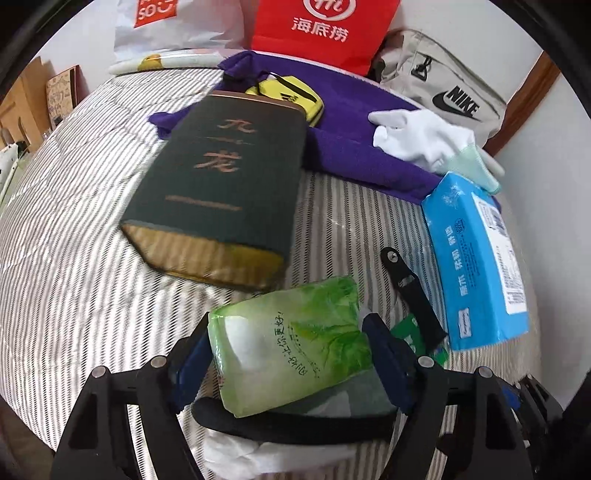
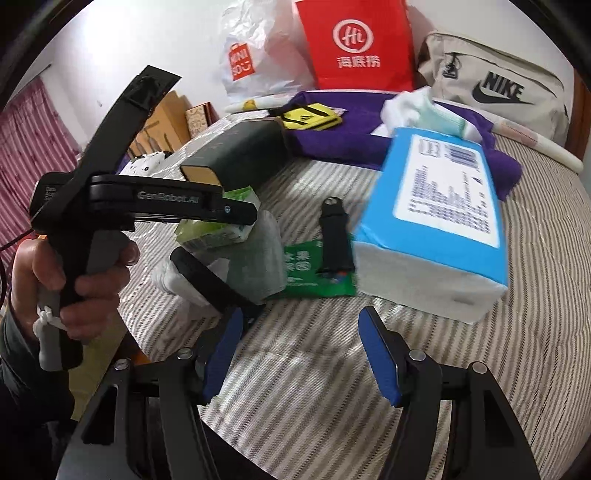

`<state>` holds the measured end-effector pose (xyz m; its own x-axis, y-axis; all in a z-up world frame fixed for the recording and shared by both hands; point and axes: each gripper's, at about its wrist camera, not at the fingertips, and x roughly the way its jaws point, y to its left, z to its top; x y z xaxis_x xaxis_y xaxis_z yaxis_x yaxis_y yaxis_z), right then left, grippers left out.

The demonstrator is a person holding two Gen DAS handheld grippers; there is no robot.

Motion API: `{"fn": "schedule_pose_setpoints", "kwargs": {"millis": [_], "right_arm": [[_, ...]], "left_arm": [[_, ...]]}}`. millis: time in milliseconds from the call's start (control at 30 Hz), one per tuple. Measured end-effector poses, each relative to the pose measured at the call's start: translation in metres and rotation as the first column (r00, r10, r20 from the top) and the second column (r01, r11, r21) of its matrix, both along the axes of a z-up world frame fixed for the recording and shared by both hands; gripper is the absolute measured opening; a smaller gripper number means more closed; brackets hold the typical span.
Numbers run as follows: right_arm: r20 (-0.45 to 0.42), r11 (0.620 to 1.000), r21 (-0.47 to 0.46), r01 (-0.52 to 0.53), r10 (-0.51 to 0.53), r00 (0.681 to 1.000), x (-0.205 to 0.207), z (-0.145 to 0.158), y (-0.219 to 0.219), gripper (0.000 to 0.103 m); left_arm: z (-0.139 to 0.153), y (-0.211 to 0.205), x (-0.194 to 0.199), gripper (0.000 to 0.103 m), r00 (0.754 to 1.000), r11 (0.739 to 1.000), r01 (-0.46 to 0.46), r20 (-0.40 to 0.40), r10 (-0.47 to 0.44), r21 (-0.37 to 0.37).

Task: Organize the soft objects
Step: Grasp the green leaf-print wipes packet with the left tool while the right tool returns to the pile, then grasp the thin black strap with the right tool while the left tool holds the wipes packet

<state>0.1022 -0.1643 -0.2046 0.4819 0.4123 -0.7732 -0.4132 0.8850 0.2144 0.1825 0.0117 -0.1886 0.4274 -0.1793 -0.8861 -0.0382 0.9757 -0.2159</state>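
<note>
Left tool (image 1: 288,354) sits around the green tissue pack (image 1: 291,339): both blue pads (image 1: 386,363) flank it, right pad touching the pack's edge, left pad tight against its other side, so it reads as clamped on the pack, though blur keeps full pad contact from being certain. From the right wrist view the same pack (image 2: 218,221) shows under the left tool's black body, held by a hand (image 2: 74,280) on the grip. Pack lies on top of a grey cloth (image 2: 258,258) and a white bundle (image 2: 181,284) crossed by a black strap (image 2: 207,280), all on the striped bed cover (image 2: 480,369). Right tool (image 2: 301,354) jaws apart, nothing between them, hanging over bare cover near the bottom of its view. Blue tissue pack (image 2: 436,229) lies just ahead and right of it, tilted, one end on the purple towel (image 2: 332,140). Between blue pack and the grey cloth: a green sachet (image 2: 317,273) with a black clip-like piece (image 2: 334,236) lying across it. Dark green box (image 1: 225,184) with gold lettering lies flat mid-bed, far end overlapping the purple towel. Yellow pouch (image 1: 291,98) on the towel behind the box. White socks (image 1: 417,136) with mint toes on the towel's right end, touching the blue pack's far edge. Against the wall: red paper bag (image 1: 325,29), white plastic bag (image 1: 166,26), beige Nike bag (image 1: 443,88).
</note>
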Motion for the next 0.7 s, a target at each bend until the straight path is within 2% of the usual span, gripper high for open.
{"fn": "schedule_pose_setpoints", "kwargs": {"millis": [300, 367, 533, 633, 700], "right_arm": [[0.069, 0.989, -0.003, -0.149, 0.148, 0.987, -0.004, 0.007, 0.040, 0.065], [0.070, 0.983, -0.031, -0.183, 0.185, 0.980, -0.003, 0.003, 0.050, 0.060], [0.050, 0.967, -0.110, -0.230, 0.237, 0.970, 0.003, -0.014, 0.065, 0.039], [0.045, 0.950, -0.177, -0.258, 0.269, 0.962, 0.002, -0.022, 0.072, 0.036], [0.057, 0.932, -0.231, -0.279, 0.299, 0.952, -0.002, -0.023, 0.077, 0.036]], "left_arm": [[0.013, 0.046, -0.015, 0.077, 0.998, 0.999, -0.038, 0.048, 0.039, -0.011], [0.011, 0.057, -0.018, 0.077, 0.998, 0.998, -0.052, 0.040, 0.053, -0.034], [0.003, 0.075, -0.025, 0.077, 0.997, 0.996, -0.070, 0.013, 0.071, -0.058], [-0.001, 0.085, -0.026, 0.078, 0.997, 0.991, -0.079, -0.002, 0.079, -0.111], [-0.001, 0.089, -0.027, 0.078, 0.997, 0.990, -0.081, -0.004, 0.081, -0.119]]}}
